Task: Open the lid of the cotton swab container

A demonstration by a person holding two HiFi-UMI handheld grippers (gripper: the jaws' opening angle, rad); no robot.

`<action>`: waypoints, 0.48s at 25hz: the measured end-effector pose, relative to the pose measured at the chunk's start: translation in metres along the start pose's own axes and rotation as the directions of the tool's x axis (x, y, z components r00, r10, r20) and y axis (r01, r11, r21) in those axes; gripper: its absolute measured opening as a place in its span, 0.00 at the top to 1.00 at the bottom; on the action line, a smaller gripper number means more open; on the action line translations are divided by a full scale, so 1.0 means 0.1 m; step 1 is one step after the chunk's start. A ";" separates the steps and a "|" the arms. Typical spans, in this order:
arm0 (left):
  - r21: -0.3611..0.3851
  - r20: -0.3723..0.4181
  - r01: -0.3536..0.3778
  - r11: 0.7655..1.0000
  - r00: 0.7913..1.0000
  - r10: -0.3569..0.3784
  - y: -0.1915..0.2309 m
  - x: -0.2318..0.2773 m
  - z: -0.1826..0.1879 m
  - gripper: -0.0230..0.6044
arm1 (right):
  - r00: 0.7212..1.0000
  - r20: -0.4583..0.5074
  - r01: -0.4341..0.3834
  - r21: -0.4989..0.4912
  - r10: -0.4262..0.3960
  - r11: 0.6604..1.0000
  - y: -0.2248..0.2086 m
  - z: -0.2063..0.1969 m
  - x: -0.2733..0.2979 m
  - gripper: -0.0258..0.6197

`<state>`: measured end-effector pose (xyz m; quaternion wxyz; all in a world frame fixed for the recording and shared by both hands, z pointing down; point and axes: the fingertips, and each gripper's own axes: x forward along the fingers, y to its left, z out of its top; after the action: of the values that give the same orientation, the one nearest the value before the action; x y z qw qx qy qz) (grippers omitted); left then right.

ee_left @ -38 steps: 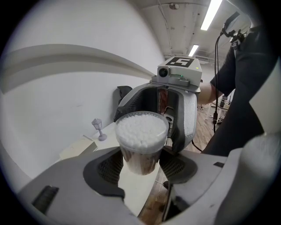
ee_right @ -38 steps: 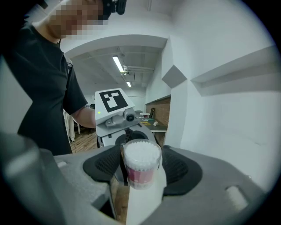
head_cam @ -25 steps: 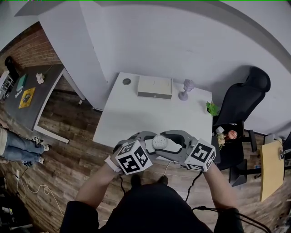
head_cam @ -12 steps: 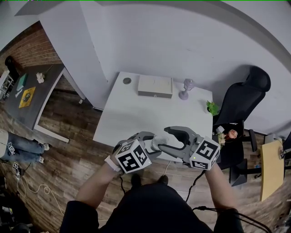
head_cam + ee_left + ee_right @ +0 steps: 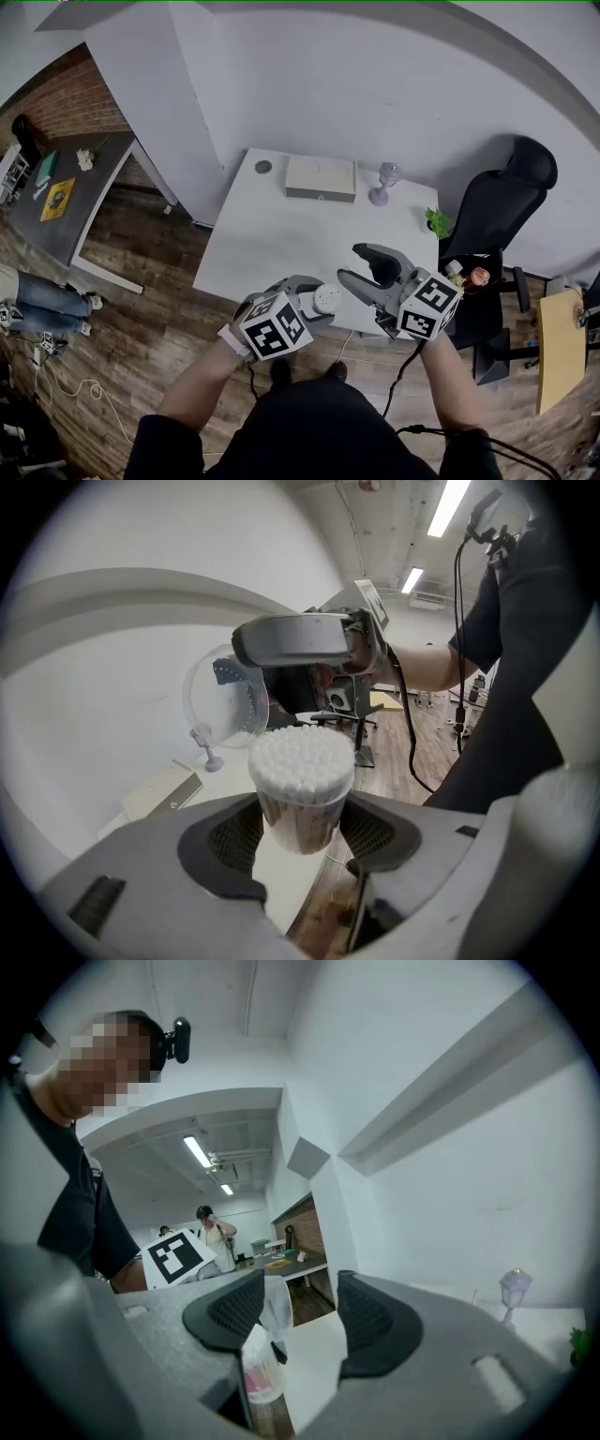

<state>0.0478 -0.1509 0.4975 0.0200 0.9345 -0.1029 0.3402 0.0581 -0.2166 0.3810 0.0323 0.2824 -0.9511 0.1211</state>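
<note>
Firmly pinched between the pads of the left gripper point(image 5: 302, 832), the cotton swab container point(image 5: 300, 775) is held upright, its white swab tips exposed above the fingers and its clear lid point(image 5: 223, 703) swung back on their far side. Nearby, the right gripper point(image 5: 289, 1321) is seen with its fingers spread but closing and nothing pressed between the pads. The container is glimpsed low beside one of them.
</note>
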 end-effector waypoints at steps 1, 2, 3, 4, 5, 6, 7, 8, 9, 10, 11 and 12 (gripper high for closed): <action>0.001 0.000 0.000 1.000 1.000 0.000 -0.01 0.00 0.00 0.56 | 1.000 0.006 0.014 0.019 -0.014 1.000 -0.04 -0.01 -0.01 0.58; 0.001 -0.001 0.000 1.000 1.000 0.000 -0.03 0.00 0.00 0.56 | 1.000 0.010 0.027 0.037 -0.028 0.999 -0.09 -0.03 -0.01 0.59; 0.001 0.000 0.000 1.000 1.000 0.000 -0.04 0.01 -0.01 0.56 | 0.999 0.013 0.041 0.054 -0.042 0.998 -0.14 -0.06 -0.02 0.59; 0.001 0.001 0.000 1.000 1.000 0.000 -0.05 0.00 -0.01 0.56 | 0.998 0.014 0.054 0.072 -0.056 0.996 -0.18 -0.09 -0.03 0.60; 0.000 0.003 0.000 1.000 1.000 0.000 -0.06 0.00 -0.01 0.56 | 0.998 0.015 0.065 0.091 -0.067 0.994 -0.23 -0.12 -0.03 0.61; -0.001 0.004 0.000 1.000 1.000 0.000 -0.07 0.00 -0.01 0.56 | 0.997 0.014 0.073 0.107 -0.075 0.992 -0.26 -0.15 -0.03 0.61; -0.004 0.003 -0.001 1.000 1.000 0.001 -0.07 0.00 -0.02 0.56 | 0.997 0.011 0.079 0.119 -0.081 0.990 -0.29 -0.18 -0.03 0.62; -0.005 0.003 0.000 1.000 1.000 0.000 -0.08 0.00 -0.02 0.56 | 0.996 0.006 0.084 0.127 -0.086 0.988 -0.32 -0.21 -0.02 0.62; -0.007 0.002 0.000 1.000 1.000 0.000 -0.08 0.00 -0.03 0.56 | 0.996 0.000 0.089 0.132 -0.090 0.987 -0.33 -0.24 -0.02 0.63; -0.008 0.002 0.000 1.000 1.000 0.000 -0.09 0.00 -0.04 0.56 | 0.996 -0.005 0.093 0.136 -0.093 0.986 -0.35 -0.27 -0.02 0.63; -0.009 0.002 -0.001 1.000 1.000 0.001 -0.09 0.00 -0.04 0.56 | 0.995 -0.009 0.096 0.140 -0.095 0.986 -0.35 -0.30 -0.01 0.63; -0.009 0.002 -0.002 1.000 1.000 0.002 -0.09 0.00 -0.05 0.56 | 0.995 -0.012 0.097 0.143 -0.096 0.985 -0.36 -0.32 0.00 0.63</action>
<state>0.0465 -0.1414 0.5009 0.0240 0.9347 -0.1053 0.3387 0.0776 -0.2376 0.4197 0.0203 0.3294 -0.9250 0.1881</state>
